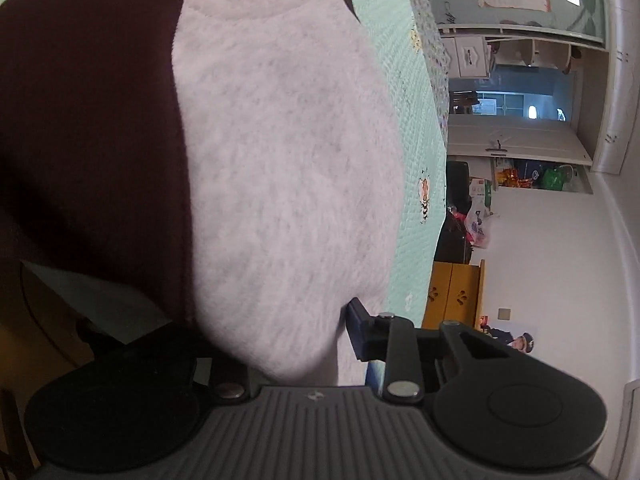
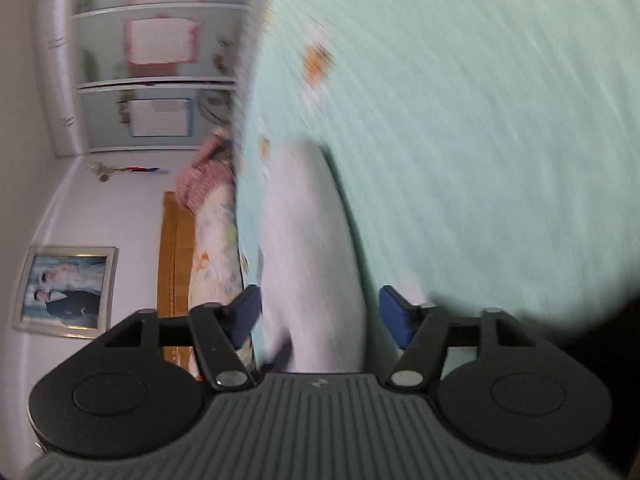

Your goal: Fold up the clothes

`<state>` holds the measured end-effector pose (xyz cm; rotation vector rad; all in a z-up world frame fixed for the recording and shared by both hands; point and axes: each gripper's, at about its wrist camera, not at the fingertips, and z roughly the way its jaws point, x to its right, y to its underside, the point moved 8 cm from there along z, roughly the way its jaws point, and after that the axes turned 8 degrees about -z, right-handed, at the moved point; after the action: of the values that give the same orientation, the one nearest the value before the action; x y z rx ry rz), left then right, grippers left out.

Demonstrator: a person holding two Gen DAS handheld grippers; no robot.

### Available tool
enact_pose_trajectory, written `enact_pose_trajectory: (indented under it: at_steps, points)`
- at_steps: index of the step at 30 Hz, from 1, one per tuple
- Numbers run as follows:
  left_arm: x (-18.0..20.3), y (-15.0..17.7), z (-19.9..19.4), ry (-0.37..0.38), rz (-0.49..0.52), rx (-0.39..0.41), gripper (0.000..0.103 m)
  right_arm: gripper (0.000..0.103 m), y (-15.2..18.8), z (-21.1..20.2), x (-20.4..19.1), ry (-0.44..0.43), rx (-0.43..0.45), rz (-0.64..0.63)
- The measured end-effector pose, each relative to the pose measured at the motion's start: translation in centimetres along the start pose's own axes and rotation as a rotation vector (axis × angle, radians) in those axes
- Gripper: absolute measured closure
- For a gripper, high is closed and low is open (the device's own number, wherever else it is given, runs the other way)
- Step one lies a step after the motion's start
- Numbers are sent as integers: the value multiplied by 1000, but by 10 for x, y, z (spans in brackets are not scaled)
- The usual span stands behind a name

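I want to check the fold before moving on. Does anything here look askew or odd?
Nothing looks damaged. The grey and maroon garment bunches up between the left gripper fingers instead of lying flat on the green bedspread. The right wrist view is blurred.

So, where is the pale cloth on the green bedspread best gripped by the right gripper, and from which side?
Probably its near end, coming straight forward: the pale cloth runs as a long strip away from the right gripper, already lying between the open jaws. The blurred view hides any folds.
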<state>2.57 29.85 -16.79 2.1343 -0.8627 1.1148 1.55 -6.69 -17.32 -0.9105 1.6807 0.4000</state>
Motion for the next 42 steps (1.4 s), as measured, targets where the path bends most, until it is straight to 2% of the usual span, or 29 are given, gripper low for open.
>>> enact_pose_trajectory:
  at_steps: [3, 5, 7, 13, 16, 18, 19, 22, 23, 26, 28, 33, 37, 39, 42]
  points:
    - [4, -1, 0, -2, -20, -18, 68, 26, -33, 48, -7, -2, -62, -96]
    - [3, 0, 1, -3, -30, -28, 68, 26, -49, 82, -4, 28, -113, -122]
    - [4, 0, 7, -2, -44, -40, 68, 26, -59, 111, -2, 23, -189, -137]
    - [3, 3, 13, -3, -74, -82, 68, 26, -72, 168, -6, -9, -364, -192]
    - [2, 4, 15, -10, -71, -103, 68, 23, -75, 189, -15, -51, -424, -226]
    - [3, 3, 15, -12, -65, -109, 68, 23, -72, 199, -23, -29, -444, -280]
    - [5, 3, 15, -13, -58, -112, 68, 27, -70, 203, -27, -13, -452, -311]
    - [12, 2, 15, -26, -35, -128, 69, 57, -57, 200, -38, 75, -476, -412]
    - [16, 1, 13, -33, -15, -140, 71, 63, -55, 195, -44, 88, -469, -427]
    - [38, -9, 3, -33, 37, -194, 72, 70, -54, 177, -66, 100, -426, -434]
    - [67, -25, -5, -29, 107, -218, 72, 73, -56, 169, -83, 102, -387, -415]
    - [187, -79, -18, -2, 368, -178, 70, 77, -91, 175, -152, 39, -229, -366]
    - [282, -118, -36, 52, 556, -129, 68, 78, -130, 152, -210, -38, -1, -339]
    - [309, -130, -35, 84, 614, -155, 67, 78, -135, 132, -219, -69, 94, -295]
    - [291, -133, -22, 58, 664, -228, 64, 78, -118, 109, -204, -64, 191, -235]
